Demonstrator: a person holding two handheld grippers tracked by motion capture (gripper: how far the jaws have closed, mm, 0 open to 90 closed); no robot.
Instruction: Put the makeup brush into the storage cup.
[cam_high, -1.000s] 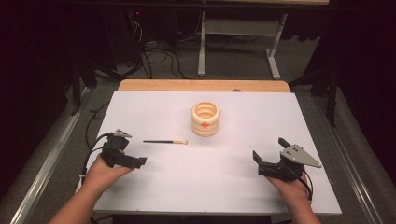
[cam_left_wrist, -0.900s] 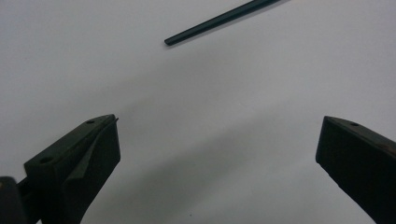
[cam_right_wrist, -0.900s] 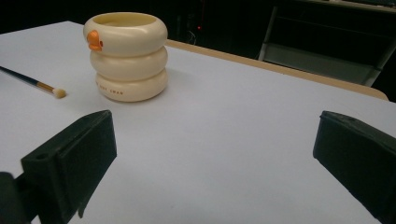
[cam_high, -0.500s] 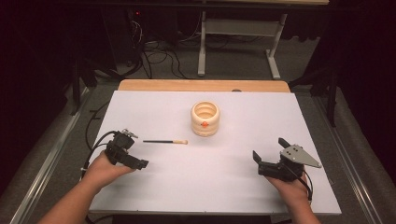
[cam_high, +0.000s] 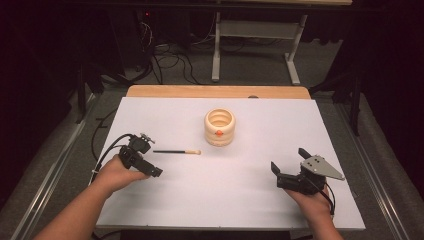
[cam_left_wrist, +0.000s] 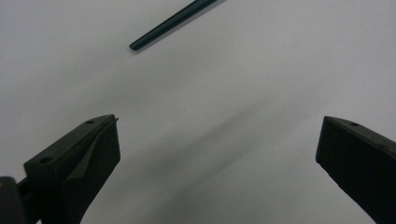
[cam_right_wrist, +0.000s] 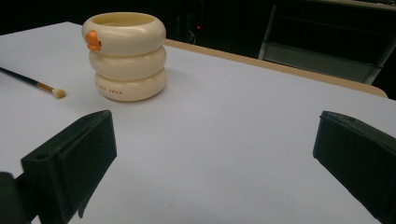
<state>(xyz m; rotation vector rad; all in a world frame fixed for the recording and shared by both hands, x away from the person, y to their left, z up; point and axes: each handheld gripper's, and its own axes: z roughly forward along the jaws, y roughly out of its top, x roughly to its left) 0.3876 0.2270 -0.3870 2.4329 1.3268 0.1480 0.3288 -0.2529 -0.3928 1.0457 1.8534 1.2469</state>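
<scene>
Two grippers are in play, and both stand with jaws spread wide and nothing between them. The left gripper (cam_high: 150, 169) sits low over the counter (cam_high: 250, 200), just short of the dark handle end of a thin brush (cam_high: 177, 151); in its own view the handle tip (cam_left_wrist: 135, 45) lies ahead of the jaws and off to one side, not yet between them. The brush lies flat, its pale bristle end pointing toward the cream ringed pot (cam_high: 219, 127), close to it but apart. The right gripper (cam_high: 287, 175) rests well away near the front right edge, facing the pot (cam_right_wrist: 124, 56).

What could go wrong — the handle is very slim and lies flush on a smooth surface, so the jaws may close above it or nudge it so that it rolls or skids away. Because the tip sits off-centre, a closure from this line would likely catch only the very end, and the brush could pivot or droop once lifted. A push along its length could also drive the bristles into the pot's base.

Surface and room: a plain white sheet over a wooden top whose far edge shows as a tan strip — beyond it, a dark room with grey floor, loose cables and the metal legs of another table.
</scene>
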